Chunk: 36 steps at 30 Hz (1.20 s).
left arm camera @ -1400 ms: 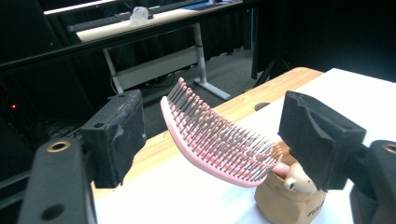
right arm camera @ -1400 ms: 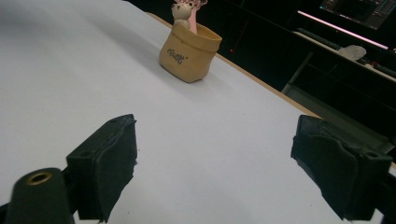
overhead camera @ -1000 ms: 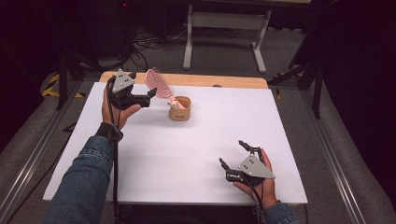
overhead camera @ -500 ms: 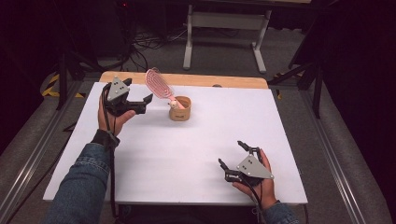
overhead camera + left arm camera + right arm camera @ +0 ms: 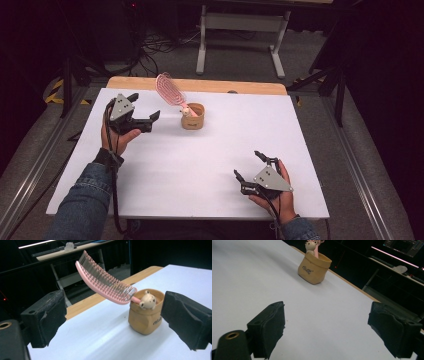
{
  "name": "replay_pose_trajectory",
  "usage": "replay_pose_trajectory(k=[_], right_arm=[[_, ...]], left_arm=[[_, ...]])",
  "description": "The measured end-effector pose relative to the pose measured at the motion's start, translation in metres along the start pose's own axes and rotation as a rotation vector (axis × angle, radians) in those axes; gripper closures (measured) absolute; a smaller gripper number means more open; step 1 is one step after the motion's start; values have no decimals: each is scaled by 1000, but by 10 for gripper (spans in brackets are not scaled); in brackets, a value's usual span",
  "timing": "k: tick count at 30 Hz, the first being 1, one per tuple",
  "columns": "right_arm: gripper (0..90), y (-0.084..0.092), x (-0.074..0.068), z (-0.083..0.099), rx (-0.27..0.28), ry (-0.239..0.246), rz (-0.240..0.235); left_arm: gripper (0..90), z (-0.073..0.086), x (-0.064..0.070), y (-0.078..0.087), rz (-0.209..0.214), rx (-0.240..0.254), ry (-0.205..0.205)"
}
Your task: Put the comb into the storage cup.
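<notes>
One brush (image 5: 171, 92) leans in one cup (image 5: 193, 116) near the table's (image 5: 150, 190) far edge; both left gripper (image 5: 145, 118) and right gripper (image 5: 249, 168) gape empty over bare tabletop.

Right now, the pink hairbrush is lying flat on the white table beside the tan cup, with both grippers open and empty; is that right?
Not quite: the pink hairbrush stands handle-down in the tan cup, leaning out over its rim, as the left gripper view shows. The rest holds: the left gripper and right gripper are both open and empty.
</notes>
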State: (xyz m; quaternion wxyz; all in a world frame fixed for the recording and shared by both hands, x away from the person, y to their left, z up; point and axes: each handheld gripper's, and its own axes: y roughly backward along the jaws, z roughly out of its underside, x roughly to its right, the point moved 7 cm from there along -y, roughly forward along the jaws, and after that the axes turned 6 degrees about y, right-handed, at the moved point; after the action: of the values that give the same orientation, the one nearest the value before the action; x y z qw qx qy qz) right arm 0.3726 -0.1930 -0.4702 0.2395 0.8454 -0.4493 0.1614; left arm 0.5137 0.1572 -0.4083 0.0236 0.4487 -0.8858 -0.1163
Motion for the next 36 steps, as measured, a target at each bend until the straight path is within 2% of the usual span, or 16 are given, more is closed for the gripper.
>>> replay_pose_trajectory(k=[8,13,20,26,31,32,36], right_arm=[[139,0,0,0,-1,1,2],[139,0,0,0,0,2,5],[138,1,1,0,2,3,8],[137,1,1,0,2,4,5],[136,3,1,-2,12,10,9],[136,3,1,-2,13,10,10],[136,4,2,-3,16,8,11]], left_arm=[[70,7,8,4,15,12,3],[70,10,15,7,19,24,-14],[71,13,22,10,38,34,-10],[71,13,32,12,62,40,-25],[68,17,41,12,85,28,-32],[66,18,46,12,98,23,-43],[66,20,52,12,107,16,-57]])
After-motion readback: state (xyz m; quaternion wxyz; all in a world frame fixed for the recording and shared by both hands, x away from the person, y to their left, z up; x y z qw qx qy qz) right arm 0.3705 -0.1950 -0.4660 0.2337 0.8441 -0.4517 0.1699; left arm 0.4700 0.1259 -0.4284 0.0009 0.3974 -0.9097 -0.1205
